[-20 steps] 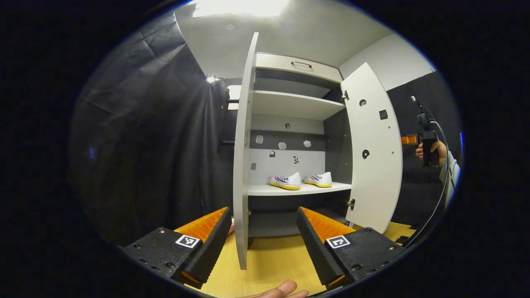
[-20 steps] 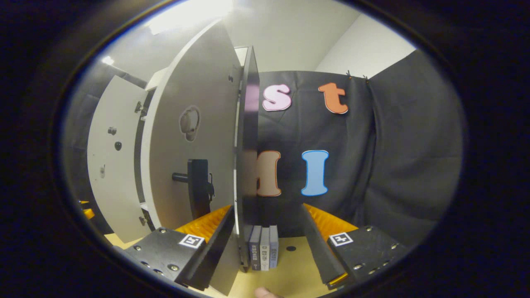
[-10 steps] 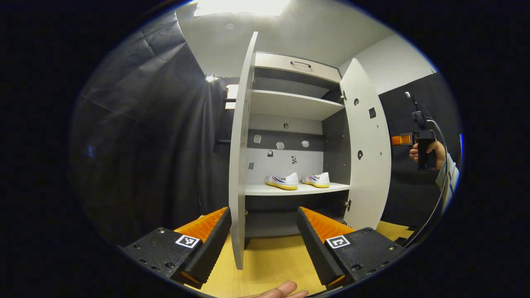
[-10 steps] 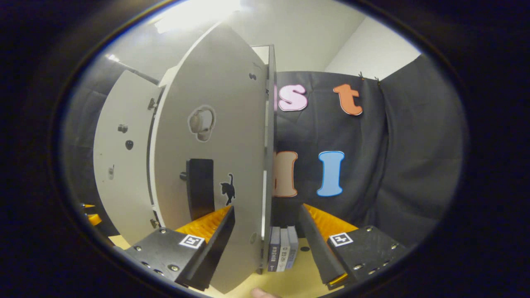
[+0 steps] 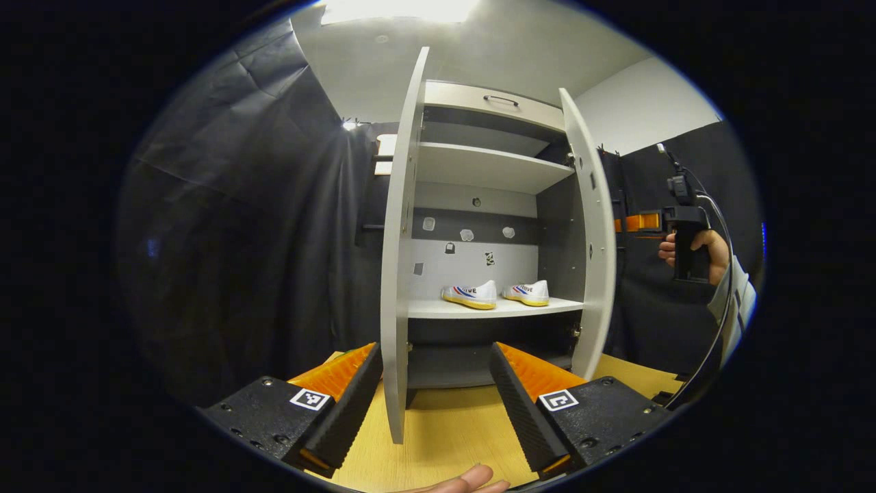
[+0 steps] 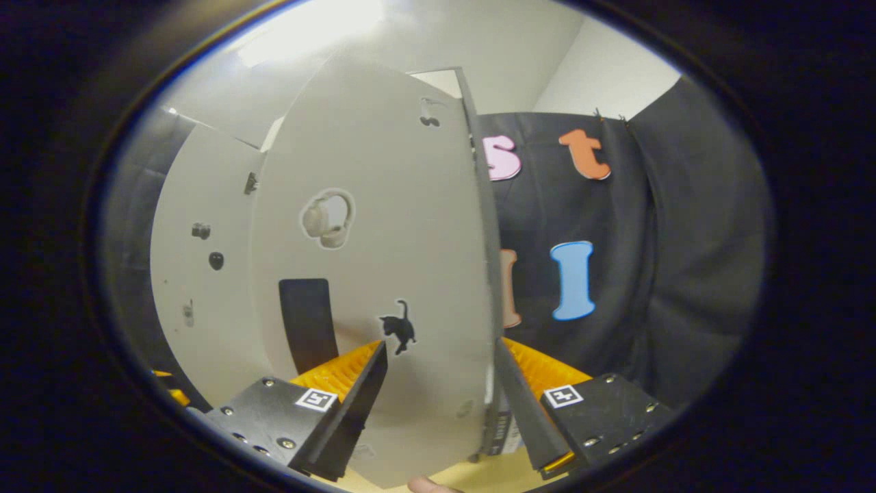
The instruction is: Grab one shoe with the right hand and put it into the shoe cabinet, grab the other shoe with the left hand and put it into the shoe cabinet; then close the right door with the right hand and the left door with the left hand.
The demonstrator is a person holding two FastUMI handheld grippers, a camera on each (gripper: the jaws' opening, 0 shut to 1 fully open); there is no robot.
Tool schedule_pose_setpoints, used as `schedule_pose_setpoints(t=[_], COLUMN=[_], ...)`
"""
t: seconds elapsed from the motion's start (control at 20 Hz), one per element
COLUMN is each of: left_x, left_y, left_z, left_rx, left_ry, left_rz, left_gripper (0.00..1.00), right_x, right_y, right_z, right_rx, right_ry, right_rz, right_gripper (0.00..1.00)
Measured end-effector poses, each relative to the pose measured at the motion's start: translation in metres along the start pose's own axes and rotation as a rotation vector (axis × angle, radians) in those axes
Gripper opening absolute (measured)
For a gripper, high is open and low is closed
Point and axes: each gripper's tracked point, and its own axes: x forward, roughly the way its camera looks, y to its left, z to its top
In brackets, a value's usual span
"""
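Two white shoes, one (image 5: pixel 469 294) beside the other (image 5: pixel 527 292), stand on the middle shelf of the shoe cabinet (image 5: pixel 489 168). Its left door (image 5: pixel 395 274) stands edge-on towards me, its lower edge between the fingers of my open left gripper (image 5: pixel 434 400). The right door (image 5: pixel 595 260) is swung about halfway in. Behind it a hand holds my right gripper (image 5: pixel 633 222). In the right gripper view the right door's outer face (image 6: pixel 383 260) with its black handle (image 6: pixel 308 329) is very close, lying across the gap of my open right gripper (image 6: pixel 438 404).
The cabinet stands on a yellow wooden table (image 5: pixel 445 438). A drawer (image 5: pixel 493 103) tops the cabinet. Several books (image 6: pixel 503 431) stand behind the right door's edge. The left door's inner face (image 6: pixel 198 274) shows beyond. Black cloth hangs on both sides.
The right door has swung inward, from wide open to about halfway, with my right gripper moving in behind it. My left gripper has hardly moved.
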Motion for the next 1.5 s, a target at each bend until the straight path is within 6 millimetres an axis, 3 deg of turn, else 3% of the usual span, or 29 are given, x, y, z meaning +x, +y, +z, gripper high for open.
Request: schedule_pose_setpoints(t=[0.1, 0.2, 0.35, 0.6, 0.75, 0.85, 1.0, 1.2, 1.25, 1.35, 1.4, 1.5], left_x=[-0.004, -0.007, -0.016, -0.014, -0.009, -0.007, -0.006, -0.002, 0.001, 0.009, 0.012, 0.024], left_y=[0.005, 0.012, 0.033, 0.055, 0.072, 0.083, 0.09, 0.132, 0.14, 0.162, 0.171, 0.185], left_z=[0.001, 0.004, 0.012, 0.023, 0.022, 0.023, 0.024, 0.037, 0.041, 0.052, 0.06, 0.08], left_rx=[0.009, 0.018, 0.027, 0.023, 0.055, 0.058, 0.057, 0.088, 0.087, 0.074, 0.066, 0.064], left_ry=[0.009, 0.01, -0.005, -0.021, -0.021, -0.016, -0.007, 0.001, 0.002, -0.007, -0.022, -0.044], left_rz=[0.019, 0.031, 0.063, 0.098, 0.139, 0.168, 0.185, 0.229, 0.241, 0.274, 0.287, 0.302], left_gripper=[0.95, 0.95, 0.95, 0.95, 0.95, 0.91, 0.95, 0.91, 0.95, 0.91, 0.95, 0.91], right_x=[0.006, 0.0, -0.009, -0.044, -0.069, -0.09, -0.12, -0.157, -0.164, -0.171, -0.175, -0.181], right_y=[0.017, 0.014, 0.001, -0.002, 0.016, 0.03, 0.053, 0.076, 0.083, 0.098, 0.101, 0.096], right_z=[-0.008, -0.008, -0.024, -0.053, -0.053, -0.051, -0.056, -0.077, -0.085, -0.102, -0.105, -0.109], right_rx=[0.073, 0.042, -0.095, -0.133, -0.123, -0.121, -0.151, -0.178, -0.189, -0.21, -0.215, -0.205], right_ry=[0.001, -0.033, -0.038, -0.014, -0.036, -0.061, -0.073, -0.068, -0.055, -0.035, -0.037, -0.037], right_rz=[0.001, -0.025, -0.079, -0.088, -0.041, -0.025, 0.014, 0.034, 0.051, 0.076, 0.078, 0.056], right_gripper=[0.95, 0.96, 0.96, 0.94, 0.99, 0.96, 0.96, 0.96, 0.96, 0.94, 0.96, 0.96])
